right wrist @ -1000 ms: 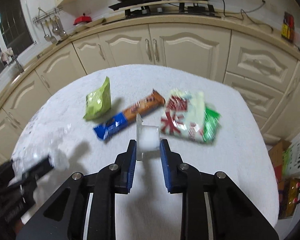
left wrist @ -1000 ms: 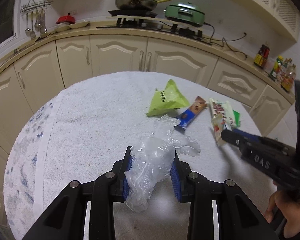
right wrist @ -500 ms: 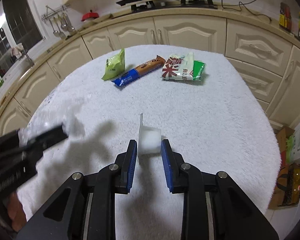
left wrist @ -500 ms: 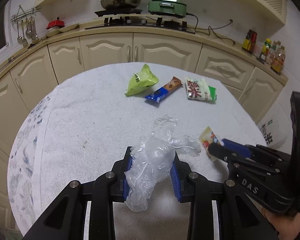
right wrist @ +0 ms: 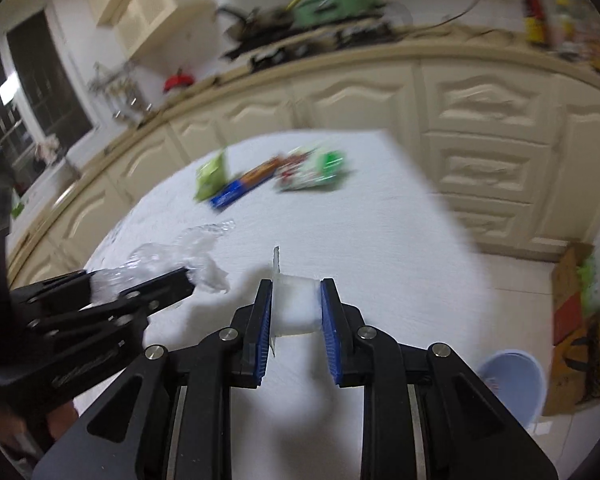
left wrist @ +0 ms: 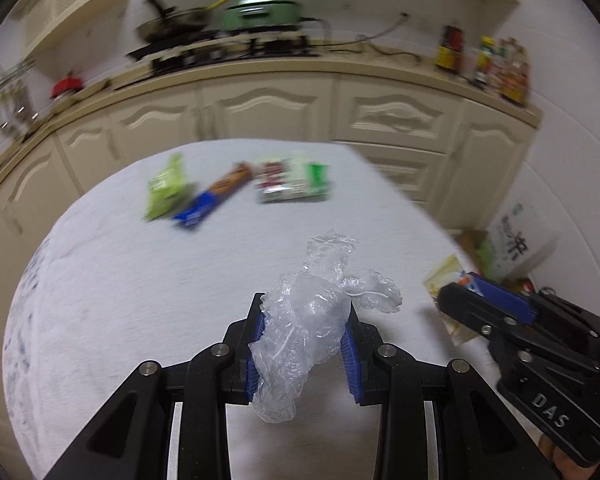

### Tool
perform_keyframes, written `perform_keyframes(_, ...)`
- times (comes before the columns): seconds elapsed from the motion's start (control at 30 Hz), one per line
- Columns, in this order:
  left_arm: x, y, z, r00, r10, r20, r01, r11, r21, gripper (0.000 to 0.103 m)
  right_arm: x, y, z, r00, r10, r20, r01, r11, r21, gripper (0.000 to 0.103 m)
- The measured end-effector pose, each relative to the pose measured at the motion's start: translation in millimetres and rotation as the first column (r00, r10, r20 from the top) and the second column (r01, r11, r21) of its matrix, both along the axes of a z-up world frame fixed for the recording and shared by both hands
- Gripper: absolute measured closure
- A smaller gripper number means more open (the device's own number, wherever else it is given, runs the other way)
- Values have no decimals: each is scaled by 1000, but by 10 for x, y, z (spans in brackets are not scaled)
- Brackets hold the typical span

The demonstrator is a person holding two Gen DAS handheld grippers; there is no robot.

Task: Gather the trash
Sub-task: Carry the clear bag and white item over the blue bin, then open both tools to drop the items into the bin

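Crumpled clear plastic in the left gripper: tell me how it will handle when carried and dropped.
The clear plastic is probably very light and floppy: it sags out below the left gripper. Its loose ends stick out past the pads, so they may snag. Likely to drift when released.

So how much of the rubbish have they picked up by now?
Nothing shows as binned yet. In hand: the left hand-held gripper grips a crumpled clear plastic bag, and the right hand-held gripper, its jaws closing, has a small white cup between them. Left on the table: a green packet, a blue-and-brown bar wrapper and a white-and-green packet. A pale bucket stands on the floor.
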State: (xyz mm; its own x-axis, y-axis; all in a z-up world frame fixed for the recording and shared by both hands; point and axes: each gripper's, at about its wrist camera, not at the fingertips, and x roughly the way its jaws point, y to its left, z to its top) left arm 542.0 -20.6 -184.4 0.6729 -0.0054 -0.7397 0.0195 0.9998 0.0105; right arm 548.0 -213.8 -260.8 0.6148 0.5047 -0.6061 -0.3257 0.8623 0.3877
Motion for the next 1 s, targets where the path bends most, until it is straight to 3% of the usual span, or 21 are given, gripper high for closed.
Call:
perform_keyframes(0.2,347,-1284,-39,978,-209,-21,209,977,47,73,-321,-1268,-123,972,-234,-10,234,972,-22,80)
perform_keyframes(0.3,571,-2028,-233,947,-312,-74,317,946,64,73,-412,-1797,-315,942,-333,-49,331,943,-35,80)
perform_keyframes(0.47,901,-2759,-602,910,-378,-168,392,918,56,73,-502,-2367,-654,895,-431,-114,431,902,-31,80)
perform_keyframes(0.63,1183,-3137,-884,883,-415,-218,431,902,25,65,-437,-2647,-973,868,-468,-166,470,882,-29,80)
perform_keyframes(0.7,1303,-3218,-973,879,-419,-230,435,900,22,38,-405,-2701,-1076,859,-479,-181,482,876,-32,80)
perform_keyframes(0.8,1468,-3215,-1061,890,-403,-214,420,907,40,18,-323,-2735,-1204,848,-491,-199,495,868,-34,80)
perform_keyframes(1.0,1482,-3144,-1161,910,-360,-205,375,926,38,15,-180,-2713,-1344,843,-497,-206,501,865,-39,80)
